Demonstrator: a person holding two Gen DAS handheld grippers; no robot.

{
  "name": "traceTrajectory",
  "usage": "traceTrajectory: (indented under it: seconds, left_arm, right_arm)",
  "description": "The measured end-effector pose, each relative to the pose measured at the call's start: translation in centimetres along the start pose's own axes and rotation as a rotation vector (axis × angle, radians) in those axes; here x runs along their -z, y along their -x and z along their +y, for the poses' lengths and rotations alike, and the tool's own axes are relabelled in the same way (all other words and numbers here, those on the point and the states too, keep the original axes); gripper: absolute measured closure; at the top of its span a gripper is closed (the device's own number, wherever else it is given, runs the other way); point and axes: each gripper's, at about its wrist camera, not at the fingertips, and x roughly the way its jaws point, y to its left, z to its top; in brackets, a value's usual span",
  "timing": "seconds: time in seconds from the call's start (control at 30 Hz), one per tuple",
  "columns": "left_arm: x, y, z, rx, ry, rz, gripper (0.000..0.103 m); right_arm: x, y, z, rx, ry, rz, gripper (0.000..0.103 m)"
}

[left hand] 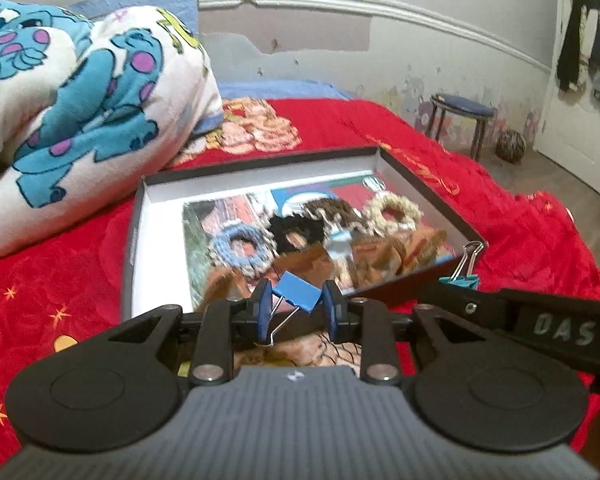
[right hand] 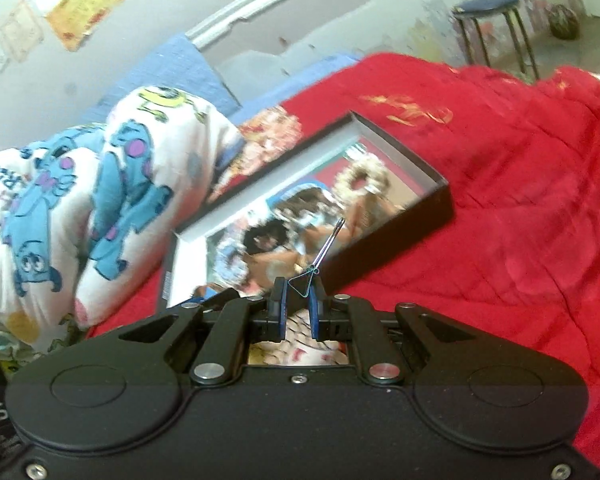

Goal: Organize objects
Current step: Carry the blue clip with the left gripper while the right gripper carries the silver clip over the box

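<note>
My left gripper is shut on a blue binder clip, whose wire handles point back toward the camera. It hovers over the near edge of a shallow black box lying on the bed. Inside the box are blue, black, brown and cream scrunchies on a printed picture. My right gripper is shut on a teal binder clip, its wire handle sticking out toward the box. In the left wrist view that teal clip shows by the box's near right corner.
The box rests on a red bedspread. A bundled white blanket with blue monster print lies left of the box. Beyond the bed stand a blue-topped stool and a woven ball. Dark clothes hang on a door.
</note>
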Motion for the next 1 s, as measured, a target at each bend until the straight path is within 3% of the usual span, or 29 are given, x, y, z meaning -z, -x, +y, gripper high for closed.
traceTrajectory:
  seconds: [0.27,0.43,0.6,0.73,1.0]
  left_arm:
    - [-1.9,1.0,2.3,-0.05,0.037,-0.084,0.072]
    - [-3.9,0.3,5.2,-0.058,0.107,-0.095,0.072]
    - [-6.6,-2.9,7.7,-0.063,0.158,-0.077,0.072]
    - [-7.4,-7.1,8.7,-0.096,0.192,-0.047,0.072]
    - [-6.1,-13.0,8.4,-0.09,0.192,0.011,0.072]
  right_arm:
    - [-2.5,0.8,1.2,-0.125,-0.014,-0.081,0.092]
    - [-5.2,-0.7,3.1,-0.191,0.042,-0.059,0.092]
    - [-8.6,-5.0,5.4,-0.193,0.117,-0.004,0.092]
    - [-10.5,-10.8,6.3,-0.158,0.147,0.037,0.092]
    - [-9.6,-17.4,3.0,-0.102,0.114,0.069,0.092]
